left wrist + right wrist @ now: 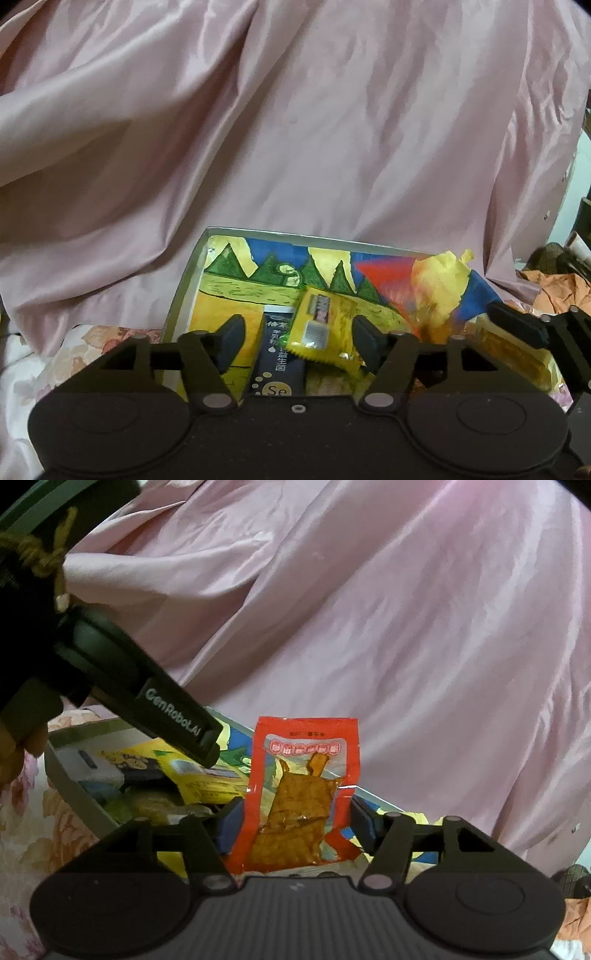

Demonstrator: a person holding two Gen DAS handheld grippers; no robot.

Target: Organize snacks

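Observation:
A shallow box [183, 291] with a bright painted bottom lies on floral bedding. My left gripper [298, 341] hovers low over it with its jaws apart. A yellow snack packet [321, 332] and a dark sachet [277, 354] lie in the box between the fingers, and neither is pinched. My right gripper [300, 821] is at the box's right end. A red packet of brown dried snack [301, 801] stands upright between its blue pads [229, 825], with its edges close to them and no squeeze showing. One left-gripper finger [177, 723] reaches over the box [74, 794].
Pink satin cloth [295, 129] rises right behind the box and fills the background. A crumpled yellow wrapper [439, 291] lies at the box's right end. Several more packets [192, 779] crowd the box's left part. Orange clutter [557, 291] lies far right.

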